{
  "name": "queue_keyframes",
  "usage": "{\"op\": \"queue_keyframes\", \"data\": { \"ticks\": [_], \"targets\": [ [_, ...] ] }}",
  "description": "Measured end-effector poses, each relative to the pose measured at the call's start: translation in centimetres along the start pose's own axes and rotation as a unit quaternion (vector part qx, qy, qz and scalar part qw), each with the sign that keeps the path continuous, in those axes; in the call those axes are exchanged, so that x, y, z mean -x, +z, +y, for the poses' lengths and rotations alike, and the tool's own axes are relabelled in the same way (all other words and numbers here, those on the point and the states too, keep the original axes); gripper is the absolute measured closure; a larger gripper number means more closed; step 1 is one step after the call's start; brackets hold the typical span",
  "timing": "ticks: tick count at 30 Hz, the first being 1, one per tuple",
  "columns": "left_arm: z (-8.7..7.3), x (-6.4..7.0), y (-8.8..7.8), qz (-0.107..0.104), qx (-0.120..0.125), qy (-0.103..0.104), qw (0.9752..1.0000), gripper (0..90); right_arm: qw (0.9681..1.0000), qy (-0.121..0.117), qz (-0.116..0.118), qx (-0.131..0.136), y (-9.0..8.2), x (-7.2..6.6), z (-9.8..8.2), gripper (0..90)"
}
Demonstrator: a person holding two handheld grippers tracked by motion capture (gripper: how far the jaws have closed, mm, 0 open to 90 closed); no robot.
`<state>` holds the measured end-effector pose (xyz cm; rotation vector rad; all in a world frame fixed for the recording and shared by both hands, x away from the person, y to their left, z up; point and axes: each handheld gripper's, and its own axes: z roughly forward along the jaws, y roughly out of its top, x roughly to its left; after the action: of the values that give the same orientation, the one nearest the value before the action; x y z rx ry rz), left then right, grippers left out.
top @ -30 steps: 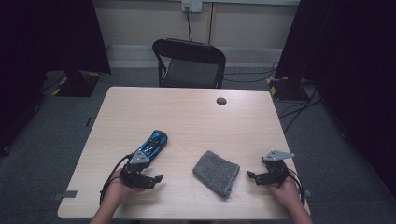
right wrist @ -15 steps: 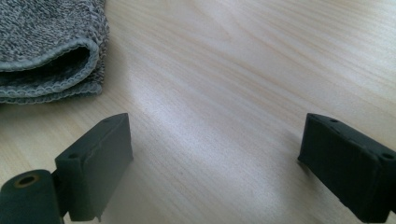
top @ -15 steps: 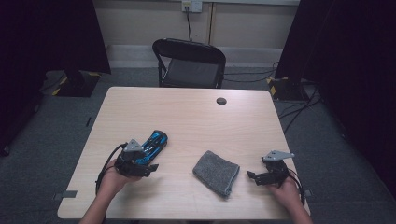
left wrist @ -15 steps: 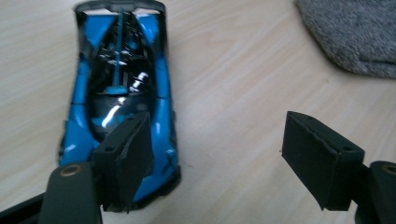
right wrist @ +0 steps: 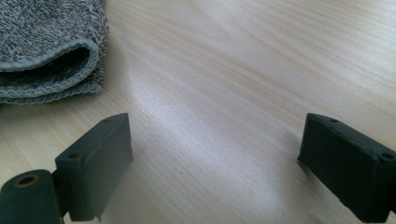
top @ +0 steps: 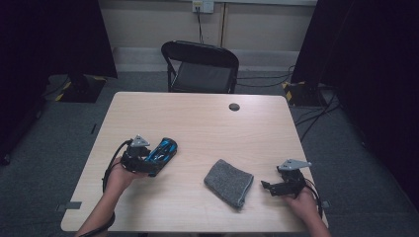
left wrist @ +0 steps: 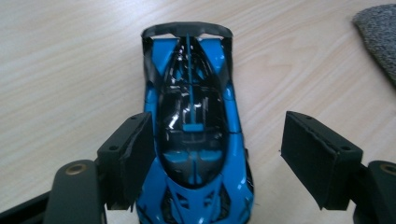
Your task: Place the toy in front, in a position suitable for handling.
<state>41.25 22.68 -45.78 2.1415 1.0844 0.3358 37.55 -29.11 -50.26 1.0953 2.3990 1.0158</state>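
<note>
I set my left gripper (left wrist: 212,154) astride the toy car (left wrist: 194,126), jaws wide and just narrowing, unclamped, lining up a grasp.

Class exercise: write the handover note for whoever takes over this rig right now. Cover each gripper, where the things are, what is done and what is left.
Left gripper: open, fingers astride the blue toy car; one finger is at its side and the other stands clear, so no grip yet. The jaws have just been closing a little.
Right gripper: open, nothing between its fingers, low over bare table.
Folded grey cloth: flat on the table between the two grippers, apart from the car.
Done: left gripper lined up on the car.
Left: probably close on the car and lift it; the cloth lies untouched.
</note>
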Motion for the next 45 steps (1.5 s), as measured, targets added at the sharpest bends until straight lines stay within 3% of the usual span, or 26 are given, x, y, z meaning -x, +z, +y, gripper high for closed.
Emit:
{"op": "queue_keyframes", "data": {
  "ticks": [5,17,24,32,35,39,41,42,45],
  "targets": [
    [0.8,-0.6,0.6,-0.008,0.004,-0.012,0.9999,24.6,1.0000,0.001,-0.001,0.000,0.0,0.0,0.0,8.8],
    [2.0,-0.8,2.7,-0.017,-0.004,-0.009,0.9998,24.7,1.0000,0.001,-0.001,0.000,0.0,0.0,0.0,8.8],
    [2.4,-1.4,3.8,-0.025,-0.008,-0.025,0.9993,23.7,1.0000,0.003,-0.002,0.000,0.1,0.2,0.1,8.7],
    [3.4,-1.6,4.3,-0.017,-0.013,-0.014,0.9997,22.9,1.0000,0.000,0.002,0.000,0.2,0.4,0.2,8.8],
    [3.7,-1.6,4.6,-0.025,-0.015,-0.022,0.9993,22.2,1.0000,-0.001,0.002,0.000,0.3,0.5,0.3,8.8],
    [3.6,-1.9,5.3,-0.017,-0.031,-0.022,0.9991,20.8,1.0000,0.000,0.001,0.000,0.3,0.5,0.3,8.7],
    [3.6,-1.9,5.5,-0.011,-0.027,-0.023,0.9993,20.6,1.0000,0.000,0.001,0.000,0.3,0.5,0.3,8.7],
    [3.8,-1.9,5.8,-0.016,-0.021,-0.033,0.9991,20.5,1.0000,0.000,0.001,0.000,0.4,0.5,0.3,8.8],
    [4.1,-1.6,6.4,-0.009,-0.030,-0.025,0.9992,19.3,1.0000,0.000,0.000,-0.002,0.4,0.5,0.4,8.8]
  ]
}}
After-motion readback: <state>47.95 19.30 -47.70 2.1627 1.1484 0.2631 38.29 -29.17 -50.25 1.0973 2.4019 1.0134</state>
